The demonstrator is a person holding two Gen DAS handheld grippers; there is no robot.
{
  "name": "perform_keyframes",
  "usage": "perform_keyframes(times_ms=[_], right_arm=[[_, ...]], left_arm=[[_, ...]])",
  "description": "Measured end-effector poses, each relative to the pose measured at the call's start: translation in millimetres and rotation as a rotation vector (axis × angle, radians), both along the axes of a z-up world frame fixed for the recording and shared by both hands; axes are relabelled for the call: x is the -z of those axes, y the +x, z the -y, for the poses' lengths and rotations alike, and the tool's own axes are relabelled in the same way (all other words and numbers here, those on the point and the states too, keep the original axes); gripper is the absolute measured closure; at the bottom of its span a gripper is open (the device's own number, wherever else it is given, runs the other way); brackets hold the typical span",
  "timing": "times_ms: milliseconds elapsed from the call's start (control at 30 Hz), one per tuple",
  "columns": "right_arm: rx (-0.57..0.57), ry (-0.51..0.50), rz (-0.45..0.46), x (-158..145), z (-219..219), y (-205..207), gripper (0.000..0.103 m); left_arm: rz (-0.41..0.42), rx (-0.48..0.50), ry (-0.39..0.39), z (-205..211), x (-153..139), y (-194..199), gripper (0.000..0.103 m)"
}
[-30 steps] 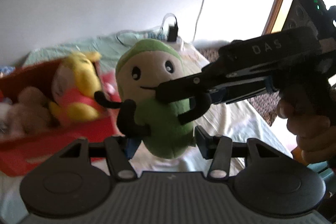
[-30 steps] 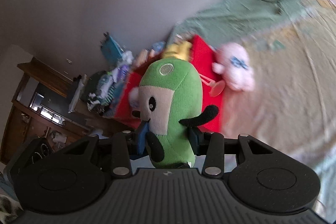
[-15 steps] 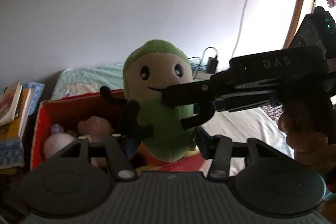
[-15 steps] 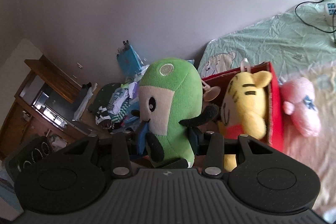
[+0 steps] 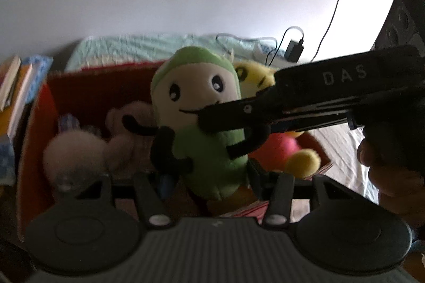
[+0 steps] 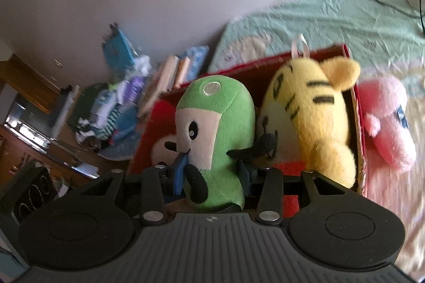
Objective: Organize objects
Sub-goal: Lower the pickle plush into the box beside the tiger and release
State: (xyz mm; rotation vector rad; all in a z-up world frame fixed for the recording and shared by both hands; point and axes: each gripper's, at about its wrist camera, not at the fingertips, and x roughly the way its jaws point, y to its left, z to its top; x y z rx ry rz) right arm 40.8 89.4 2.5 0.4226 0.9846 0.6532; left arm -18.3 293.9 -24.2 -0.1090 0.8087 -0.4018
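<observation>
Right hand-held gripper [image 6: 209, 176] clamped, left hand-held gripper [image 5: 209, 176] parted

The green plush toy [image 5: 202, 123] is held upright over the red box [image 5: 34, 129], clamped by the right gripper [image 5: 212, 118] at its face.

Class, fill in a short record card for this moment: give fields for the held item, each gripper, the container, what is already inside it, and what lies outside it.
held item: green plush toy, upright
right gripper: shut on the green plush toy
left gripper: either side of the toy's base, grip unclear
container: red box on the bed
inside: yellow tiger plush, beige plush toys
outside: pink plush, against the box wall
</observation>
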Motion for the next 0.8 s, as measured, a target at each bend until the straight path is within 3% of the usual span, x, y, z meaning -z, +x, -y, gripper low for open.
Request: perform_keyframes(times_ms=[233, 467, 633, 800], right_arm=[[0.0, -0.102, -0.051, 10, -21, 9, 0.059], [0.023, -0.115, -0.068, 18, -25, 17, 0.053], [0.03, -0.097, -0.061, 14, -23, 13, 0.052], [0.049, -0.104, -0.037, 6, -17, 5, 0.052]], left_arm=[[-0.056, -0.007, -0.021, -9, 14, 5, 0.044], [-0.057, -0.018, -0.003, -15, 19, 6, 0.048], [-0.046, -0.036, 0.015, -10, 4, -9, 0.036], [-0.051, -0.084, 0.096, -5, -10, -19, 0.029]])
